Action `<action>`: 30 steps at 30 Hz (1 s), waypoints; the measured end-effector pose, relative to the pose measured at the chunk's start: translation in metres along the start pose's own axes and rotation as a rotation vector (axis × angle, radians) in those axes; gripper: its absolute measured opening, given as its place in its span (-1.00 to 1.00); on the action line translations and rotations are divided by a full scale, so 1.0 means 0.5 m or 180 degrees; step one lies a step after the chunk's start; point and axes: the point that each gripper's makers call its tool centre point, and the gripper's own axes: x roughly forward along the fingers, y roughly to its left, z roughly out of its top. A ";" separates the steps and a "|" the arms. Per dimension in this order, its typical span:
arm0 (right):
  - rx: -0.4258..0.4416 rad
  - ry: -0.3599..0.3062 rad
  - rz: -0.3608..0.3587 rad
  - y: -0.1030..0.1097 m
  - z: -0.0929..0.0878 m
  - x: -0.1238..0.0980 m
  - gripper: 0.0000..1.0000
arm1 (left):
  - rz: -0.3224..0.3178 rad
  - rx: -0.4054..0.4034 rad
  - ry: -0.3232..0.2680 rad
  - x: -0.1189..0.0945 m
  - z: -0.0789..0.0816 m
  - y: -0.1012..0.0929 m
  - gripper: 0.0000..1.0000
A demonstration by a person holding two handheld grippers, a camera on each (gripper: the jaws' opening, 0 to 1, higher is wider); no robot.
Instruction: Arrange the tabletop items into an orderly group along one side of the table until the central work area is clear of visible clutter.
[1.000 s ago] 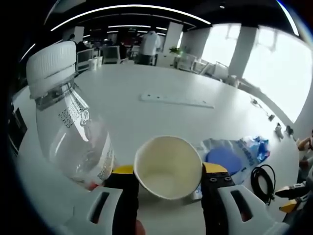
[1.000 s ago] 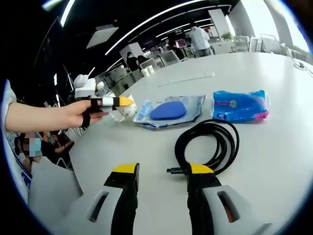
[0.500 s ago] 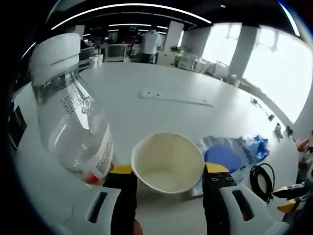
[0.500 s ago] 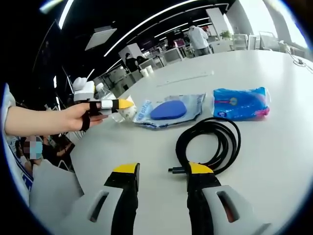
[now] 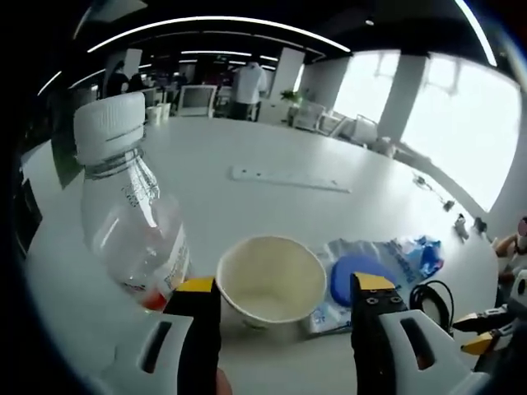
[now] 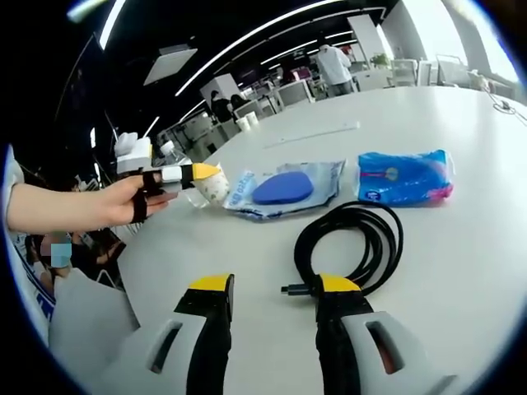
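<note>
Yellow-tipped jaws of the left gripper [image 5: 282, 290] stood spread on either side of a paper cup [image 5: 271, 280], seemingly clear of its rim. Just beside the cup stood a clear bottle [image 5: 132, 222], with a blue pouch [image 5: 362, 267] behind. The right gripper [image 6: 271, 290] was released over a coiled black cable [image 6: 350, 243]; farther off on the white table [image 6: 469, 123] lay a blue packet [image 6: 405, 177].

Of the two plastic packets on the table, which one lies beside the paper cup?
The clear packet holding a dark blue oval; the blue printed packet lies farther from the paper cup.
</note>
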 end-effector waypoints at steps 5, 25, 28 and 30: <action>-0.0006 -0.0026 -0.0006 -0.001 0.006 -0.003 -0.27 | -0.0054 0.0011 -0.0038 -0.007 0.006 -0.006 0.32; 0.0004 -0.0121 -0.0021 -0.009 0.014 -0.023 -0.27 | -0.0295 0.0130 -0.0500 -0.055 0.097 -0.056 0.60; 0.0000 -0.0137 -0.0022 -0.010 0.018 -0.024 -0.27 | -0.0335 0.0159 -0.0567 -0.068 0.109 -0.066 0.60; 0.0002 -0.0150 -0.0021 -0.010 0.021 -0.024 -0.27 | -0.0373 0.0171 -0.0602 -0.077 0.116 -0.072 0.60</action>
